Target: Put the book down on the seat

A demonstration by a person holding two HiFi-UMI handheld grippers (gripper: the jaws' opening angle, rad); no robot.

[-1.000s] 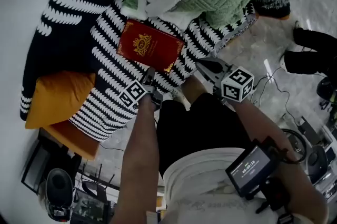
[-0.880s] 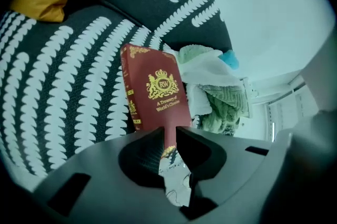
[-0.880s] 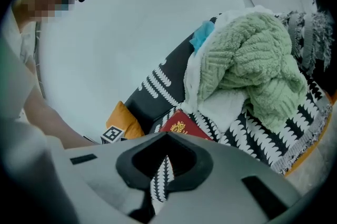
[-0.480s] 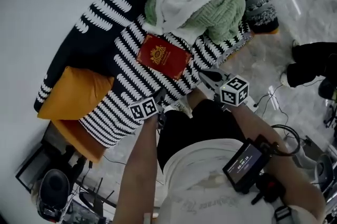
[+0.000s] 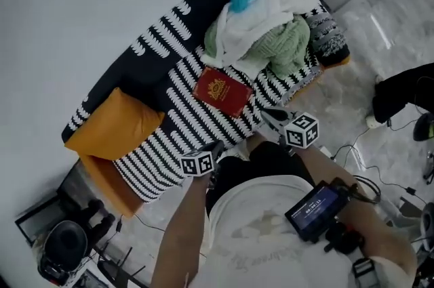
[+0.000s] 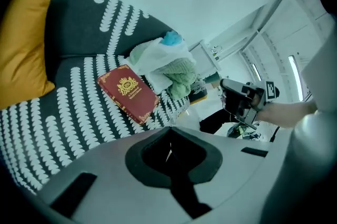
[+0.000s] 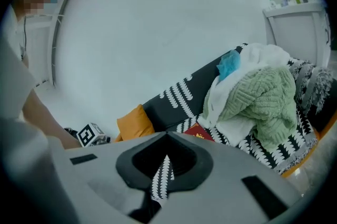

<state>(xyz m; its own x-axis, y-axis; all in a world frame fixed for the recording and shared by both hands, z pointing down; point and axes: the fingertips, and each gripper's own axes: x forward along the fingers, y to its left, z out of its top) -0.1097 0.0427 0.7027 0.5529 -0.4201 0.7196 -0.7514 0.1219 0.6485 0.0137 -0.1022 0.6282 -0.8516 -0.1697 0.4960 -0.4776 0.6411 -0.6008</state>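
Book: The book [image 5: 222, 91] lies flat, cover up, on the striped seat [image 5: 178, 122]. It sits nearer the seat's right end than its left, about midway between the back edge and the front edge. No jaw touches it.

Neighbours: The book's far corner is just beside the pile of blankets [image 5: 268, 36] heaped at the right end. The orange cushion [image 5: 112, 127] at the left end is well apart from it.

What has changed: You have drawn both grippers back and up off the seat. A second ago the tips of your left gripper [image 5: 215, 147] were just beside the book's near corner. Now they hang out past the front edge, well clear of it. Your right gripper [image 5: 272, 115] has come away the same way, and the whole seat looks farther below you.

Left jaws: Pressed together on nothing, having closed after you let the book go.

Right jaws: The tips are drawn together with only a thin slit behind them, through which the seat's pattern shows. There is nothing between them.

What it means: The book rests on its own and looks settled, so the placing appears finished. You seem to be in the retreat.

Watch for: The seat cover is soft, but the book lies flat and away from the front edge, so a slide looks unlikely.
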